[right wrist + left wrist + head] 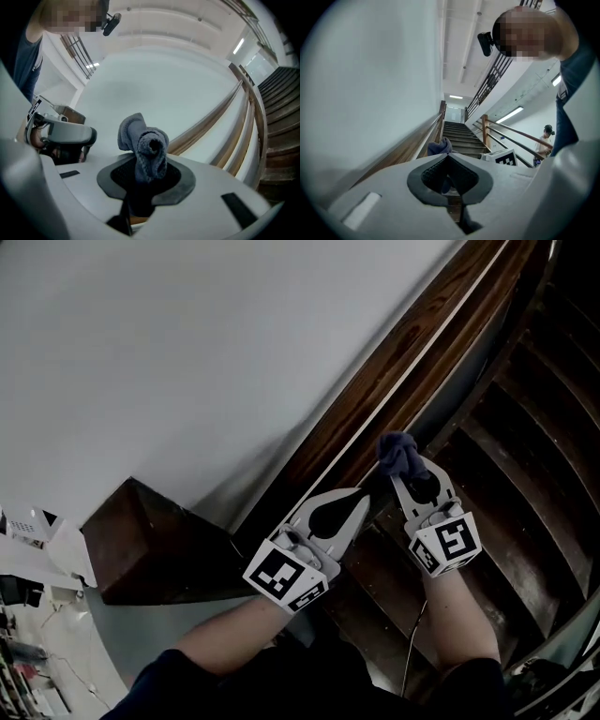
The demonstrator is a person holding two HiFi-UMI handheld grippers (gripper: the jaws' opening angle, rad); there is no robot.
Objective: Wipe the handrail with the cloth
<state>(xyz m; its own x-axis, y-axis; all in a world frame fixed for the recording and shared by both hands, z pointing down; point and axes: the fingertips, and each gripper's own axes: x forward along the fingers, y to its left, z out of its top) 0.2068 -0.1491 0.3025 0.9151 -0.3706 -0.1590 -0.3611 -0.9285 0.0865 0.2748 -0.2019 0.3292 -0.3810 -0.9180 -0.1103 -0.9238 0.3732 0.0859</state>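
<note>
Dim stairway (525, 474); cloth (140, 136) half hidden inside right claw (146, 169)

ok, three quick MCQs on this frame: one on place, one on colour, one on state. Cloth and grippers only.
1. Where is the cloth?
A lying on a stair
B between the jaws of the right gripper
C hung on the wall

2. What colour is the cloth?
A red
B yellow
C blue-grey

3. How is the left gripper?
A shut, empty
B open wide
C shut on the cloth

Key:
1 B: the right gripper view shows its jaws clamped on the bunched cloth.
2 C: it reads blue-grey in every view.
3 A: the left gripper view shows its jaws meeting with nothing between them.
</note>
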